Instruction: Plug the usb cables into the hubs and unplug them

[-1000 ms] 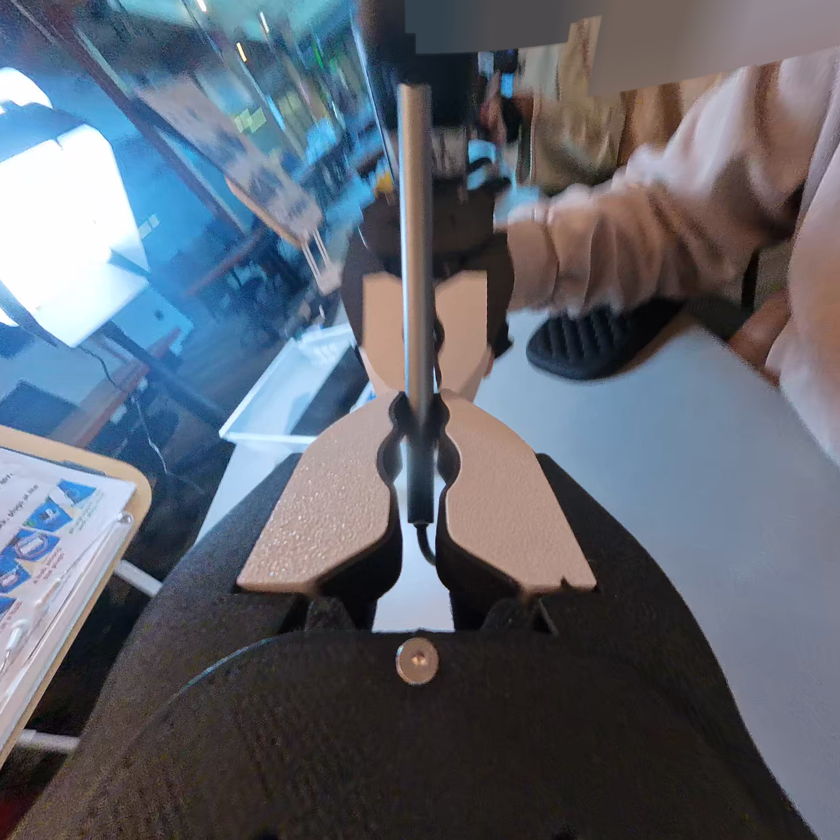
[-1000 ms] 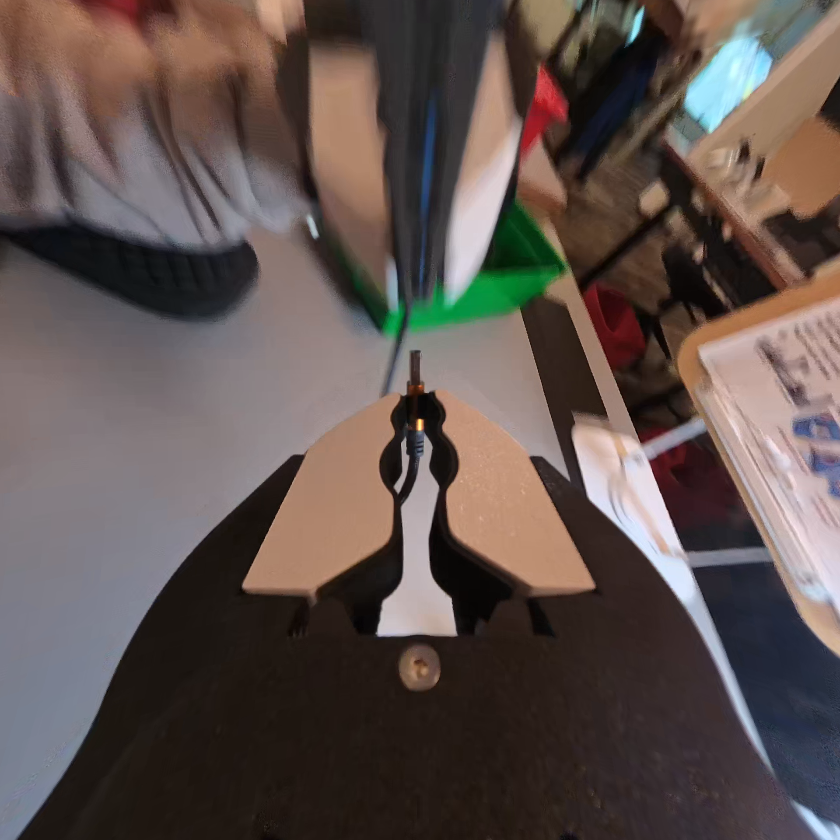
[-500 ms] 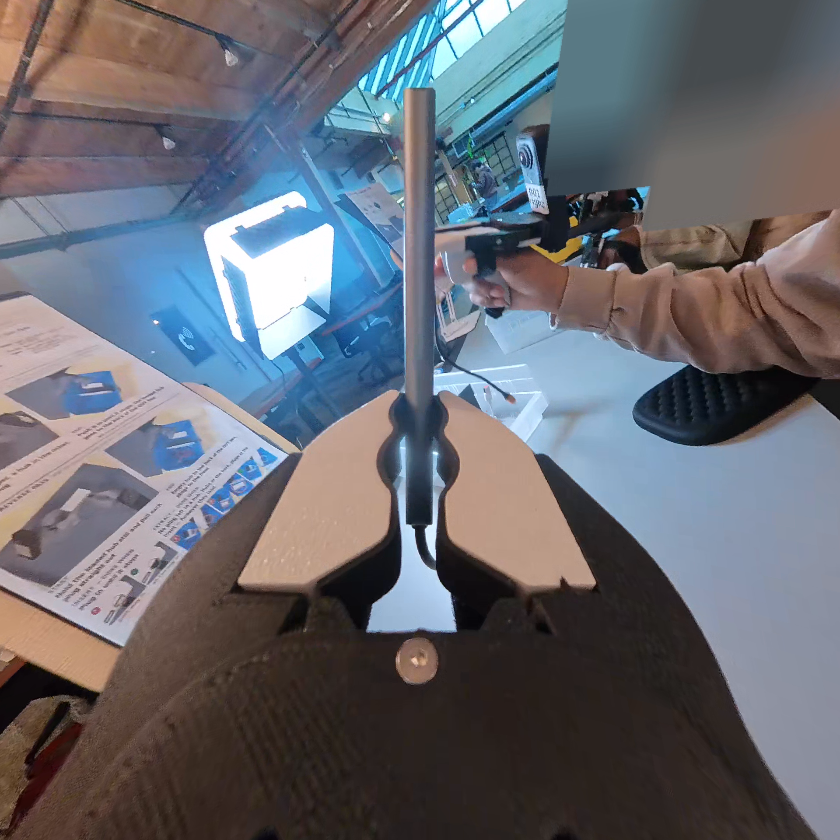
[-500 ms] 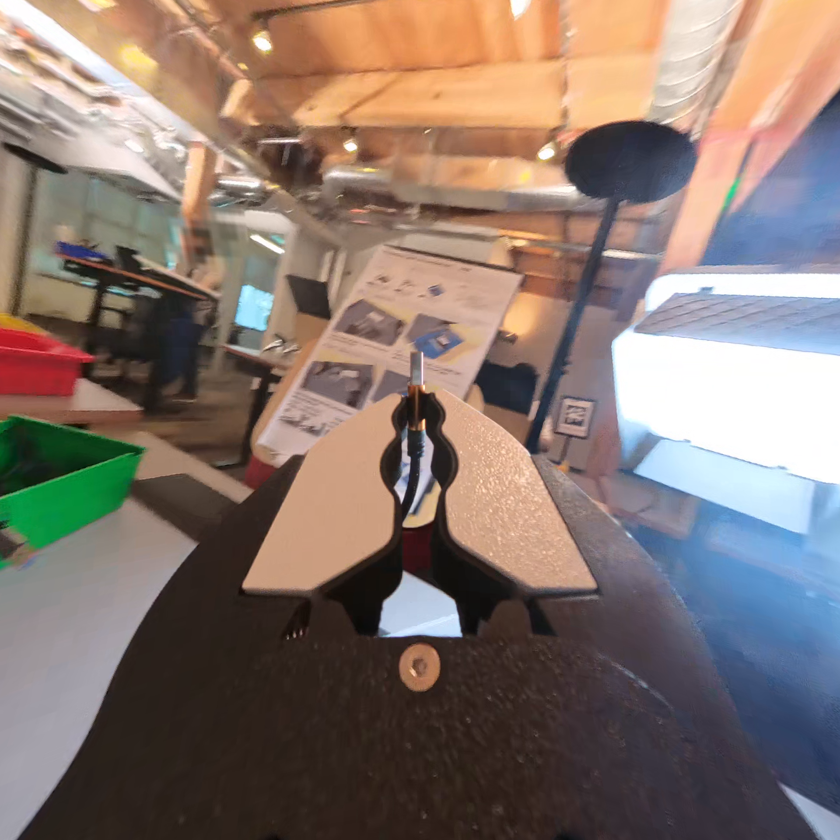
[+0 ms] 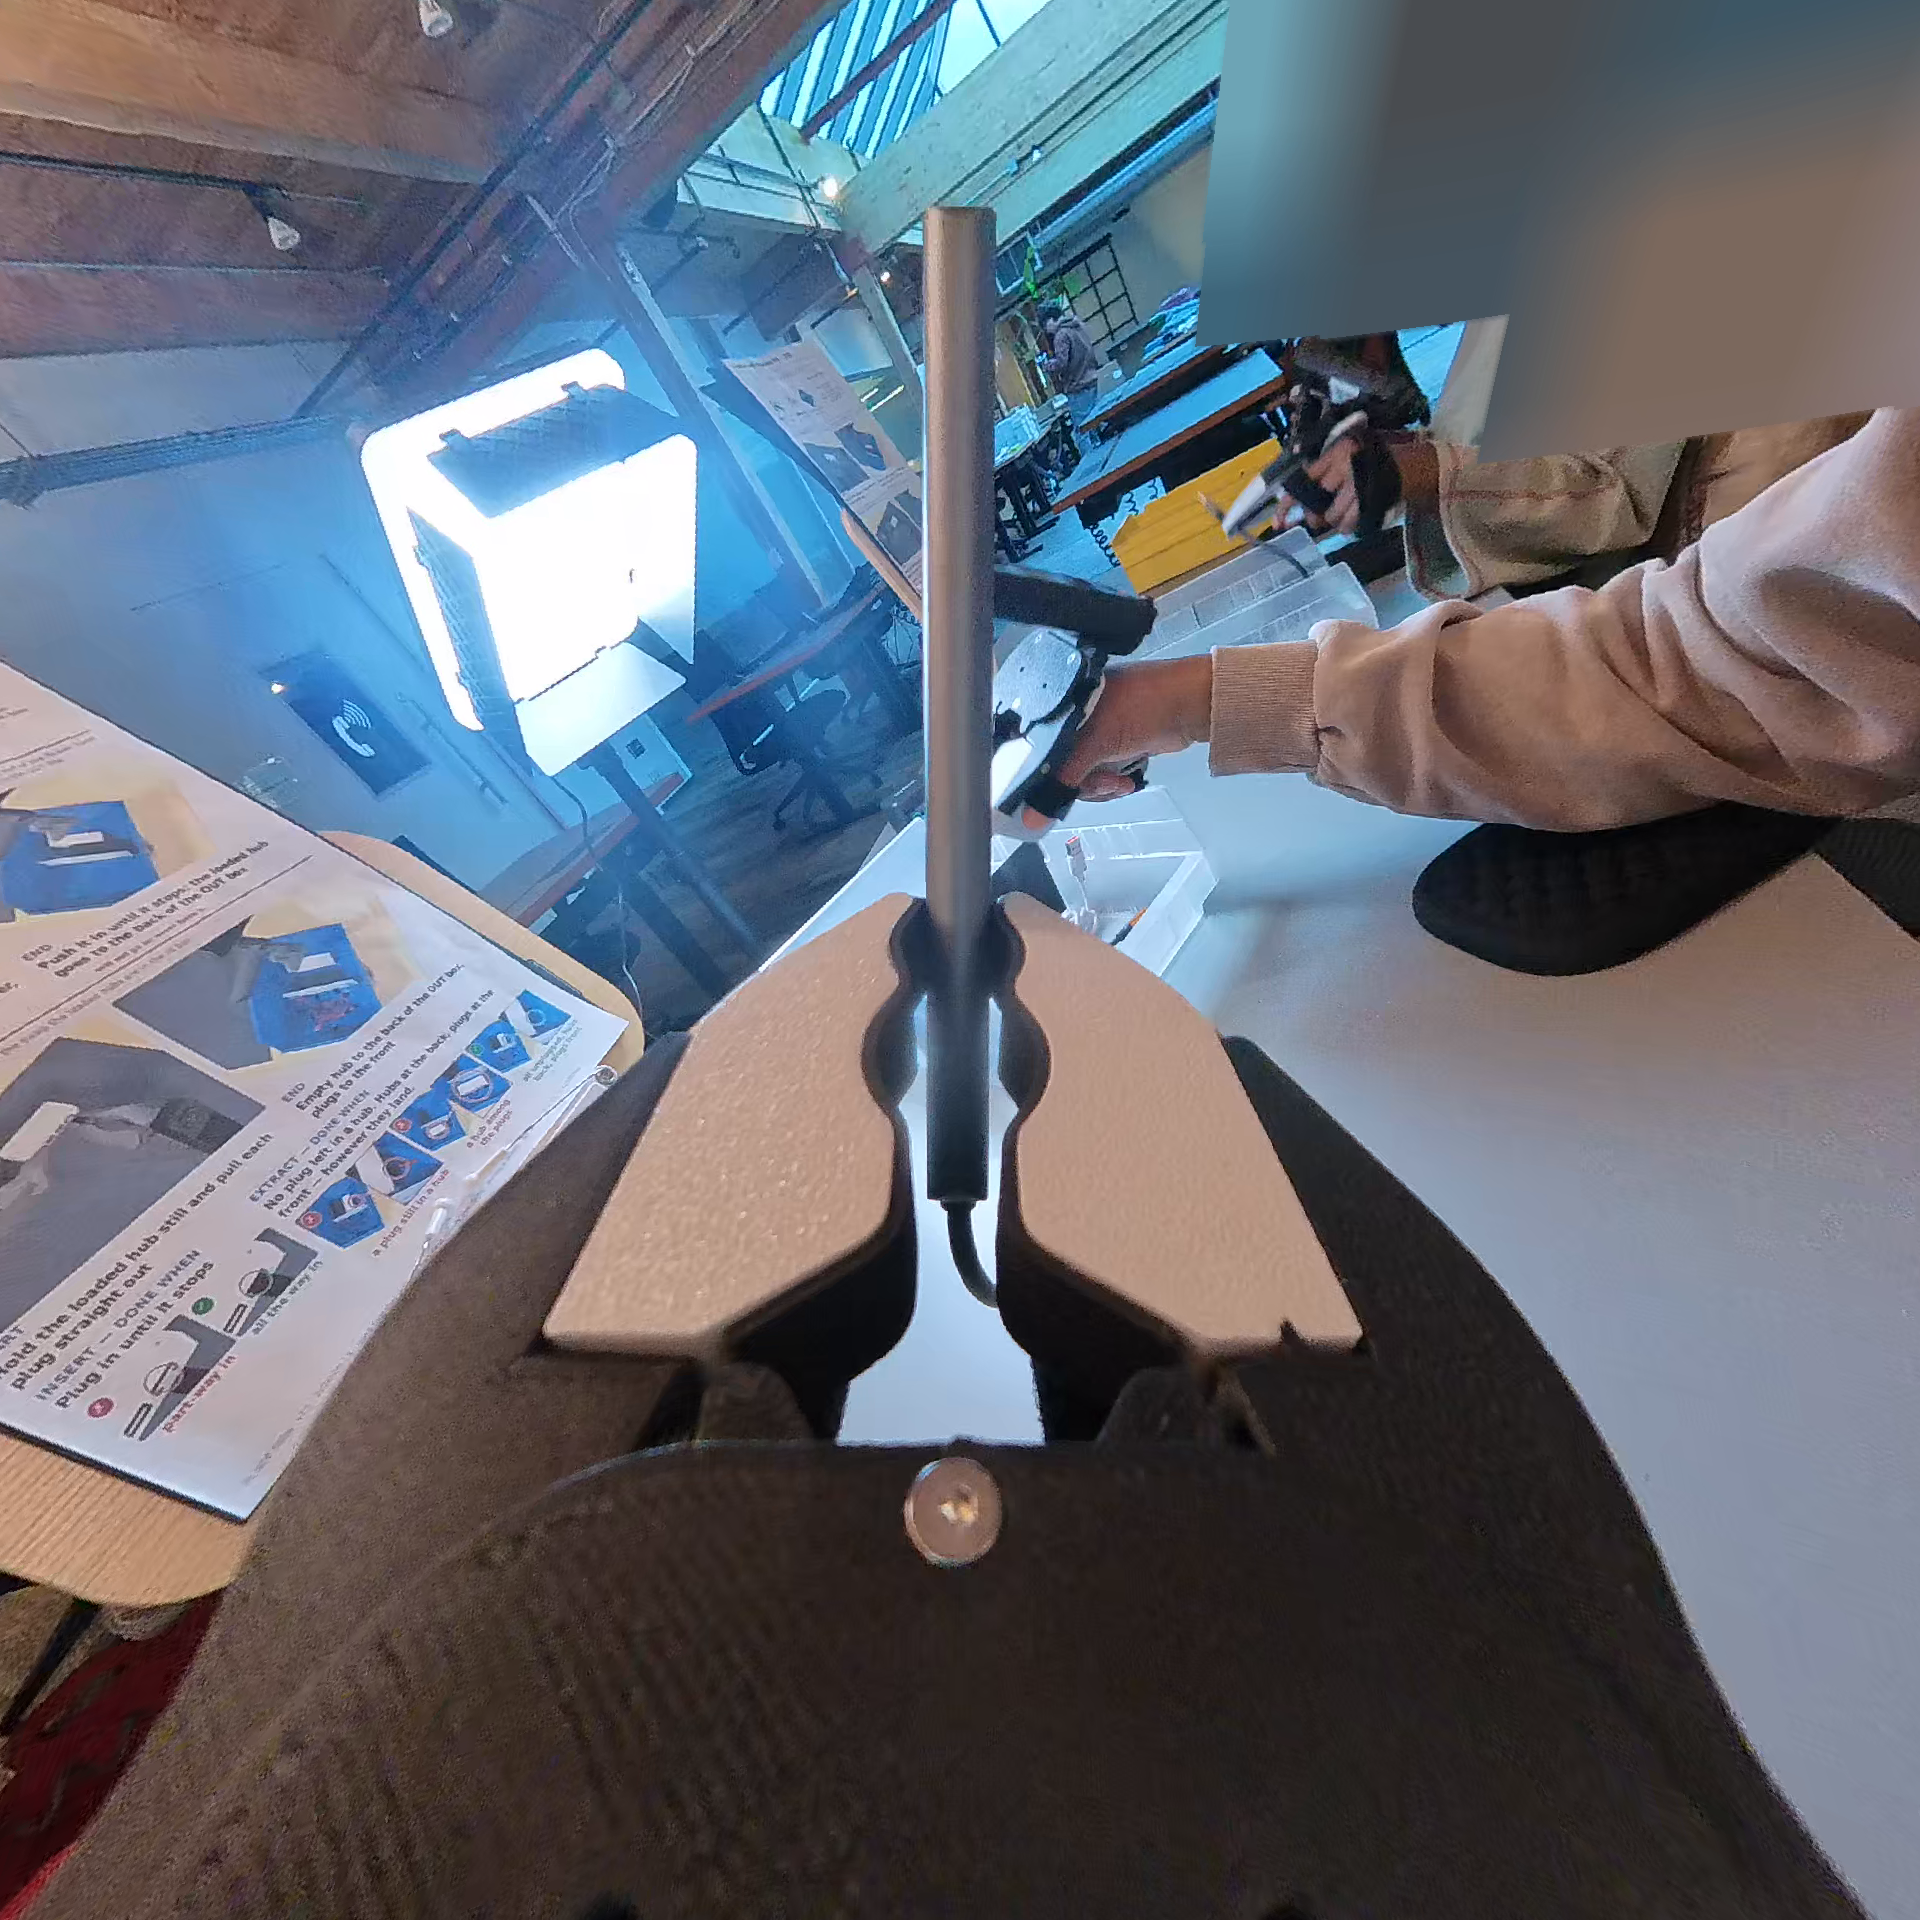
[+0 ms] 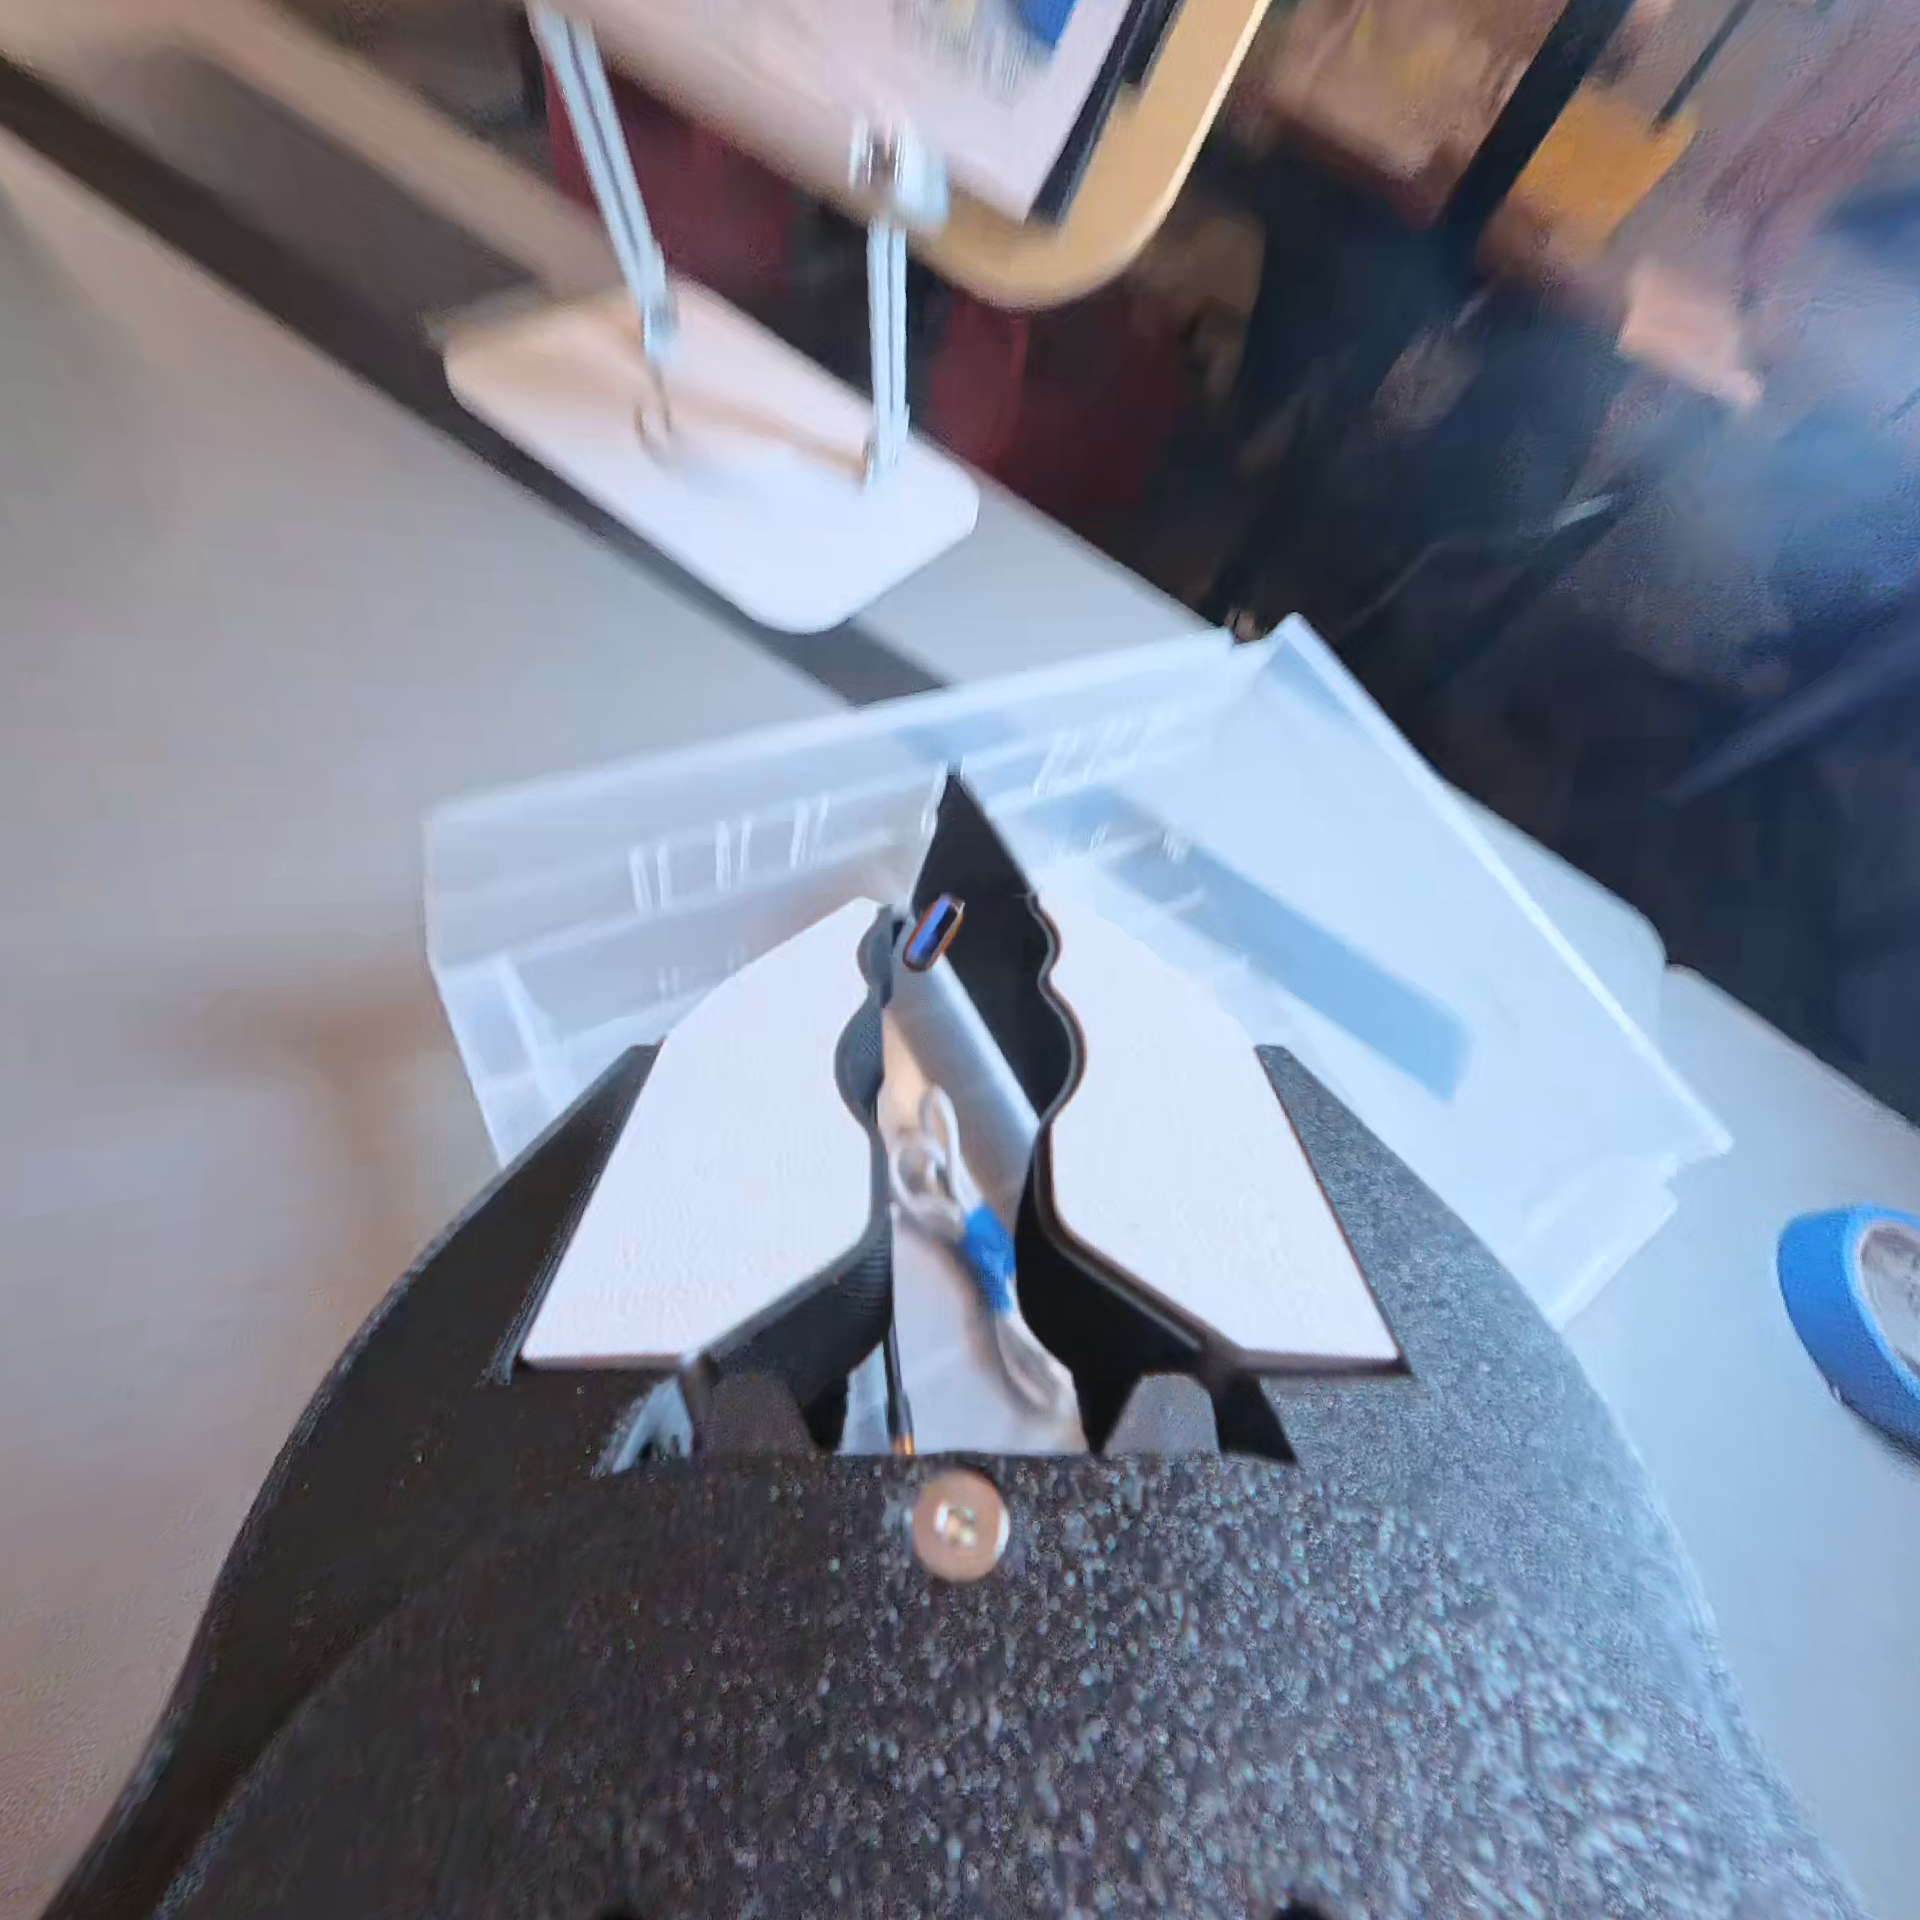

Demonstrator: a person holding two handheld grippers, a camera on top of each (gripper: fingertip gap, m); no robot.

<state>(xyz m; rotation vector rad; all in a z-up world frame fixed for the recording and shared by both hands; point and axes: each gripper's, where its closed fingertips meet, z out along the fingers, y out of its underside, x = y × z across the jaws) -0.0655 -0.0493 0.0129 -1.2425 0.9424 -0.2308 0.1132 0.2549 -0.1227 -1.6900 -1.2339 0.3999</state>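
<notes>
- Nearest to us in the left wrist view, our left gripper (image 5: pixel 958 935) is clamping its 2 tan fingers (image 5: pixel 769 1132) on the slim grey metal usb hub (image 5: pixel 958 582), which is standing straight up out of the tips.
- The hub's darker lower end is sitting in the gap between the fingers, and its thin dark tail cable (image 5: pixel 968 1262) is curling out below it.
- To our left, a printed instruction sheet on a tan board (image 5: pixel 208 1091) is lying tilted beside the gripper.
- Past the hub, our right gripper (image 5: pixel 1039 727) is hanging over a clear plastic bin (image 5: pixel 1153 883) on the pale grey tabletop (image 5: pixel 1558 1195), with a beige sleeve (image 5: pixel 1558 686) behind it.
- In the blurred right wrist view, our right gripper (image 6: pixel 961 925) is showing a clear gap between its 2 white-faced fingers (image 6: pixel 727 1174), gripping nothing that we can make out.
- Through that gap we are seeing a silver-grey stick-shaped hub (image 6: pixel 956 1049) with a blue-lined port, plus a coiled white cable with a blue tie (image 6: pixel 982 1247), lying in the clear plastic tray (image 6: pixel 1299 883) below.
- A blue tape roll (image 6: pixel 1849 1320) is resting just right of the tray.
- Farthest off, a white stand base with 2 metal rods (image 6: pixel 727 468) is sitting near the table's edge.
</notes>
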